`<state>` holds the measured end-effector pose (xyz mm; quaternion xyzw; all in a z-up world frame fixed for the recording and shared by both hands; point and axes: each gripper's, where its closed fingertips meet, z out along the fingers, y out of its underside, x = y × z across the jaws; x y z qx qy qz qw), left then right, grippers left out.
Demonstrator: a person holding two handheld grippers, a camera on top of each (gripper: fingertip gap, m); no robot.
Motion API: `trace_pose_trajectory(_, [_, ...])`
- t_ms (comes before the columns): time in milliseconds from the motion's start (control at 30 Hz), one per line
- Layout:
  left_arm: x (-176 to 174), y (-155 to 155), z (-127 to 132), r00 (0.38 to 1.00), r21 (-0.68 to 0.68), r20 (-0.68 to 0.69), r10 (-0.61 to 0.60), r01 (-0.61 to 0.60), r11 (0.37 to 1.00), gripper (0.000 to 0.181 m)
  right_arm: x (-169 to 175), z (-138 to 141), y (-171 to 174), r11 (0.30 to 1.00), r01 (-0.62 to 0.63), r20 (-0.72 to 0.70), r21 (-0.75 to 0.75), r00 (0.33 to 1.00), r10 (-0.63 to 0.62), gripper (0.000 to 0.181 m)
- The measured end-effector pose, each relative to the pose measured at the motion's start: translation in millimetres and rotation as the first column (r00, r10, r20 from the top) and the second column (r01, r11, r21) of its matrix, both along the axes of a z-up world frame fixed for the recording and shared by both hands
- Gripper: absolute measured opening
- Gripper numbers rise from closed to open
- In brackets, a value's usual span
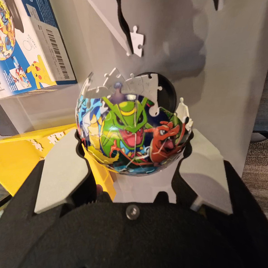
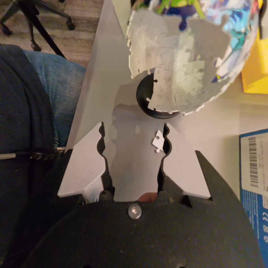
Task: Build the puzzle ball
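The left gripper [image 1: 134, 142] reaches forward over the white tabletop [image 1: 226, 72]. Its two black fingers are pressed on the left and right sides of the puzzle ball [image 1: 130, 127], holding it up in the air. The ball is not finished. The top is open, with bumpy edges, and you can see the white inside.

Under the ball, a black ring stand [image 1: 166, 92] sits on the tabletop, well in from the edges.

The right gripper [image 2: 134, 139] points toward the ball from the other side. Its fingers are a medium way apart. A small white puzzle piece [image 2: 158, 142] touches the inside of one finger [image 2: 166, 139], and the other finger is well away from it. I cannot tell if the piece is stuck there or lying on the tabletop.

A blue and white puzzle box [image 1: 36, 50] lies near the far left edge in the left wrist view. A yellow tray [image 1: 21, 159] with loose white pieces [image 1: 55, 137] sits just beside the left gripper. Past the tabletop edge is a chair base [image 2: 36, 18] on the floor.
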<state>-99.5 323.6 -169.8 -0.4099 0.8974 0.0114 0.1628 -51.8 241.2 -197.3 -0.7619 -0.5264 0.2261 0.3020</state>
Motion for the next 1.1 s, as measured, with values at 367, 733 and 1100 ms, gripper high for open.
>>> trace_pose_trajectory(367, [0,2,0,1.000,-0.023,-0.002,0.019,-0.019,1.000,0.133,-6,-5,2,1.000,0.001,-0.021,0.017,1.000,-0.001,0.079])
trace_pose_trajectory(733, [-1,5,-3,0.995,-0.100,0.047,0.090,-0.086,0.991,0.133,11,0,7,0.998,0.057,-0.055,-0.003,0.997,-0.057,0.078])
trace_pose_trajectory(1100, [-5,9,-3,0.979,-0.136,0.095,0.179,-0.165,0.977,0.133,21,-1,12,0.996,0.091,-0.069,-0.021,0.993,-0.092,0.076])
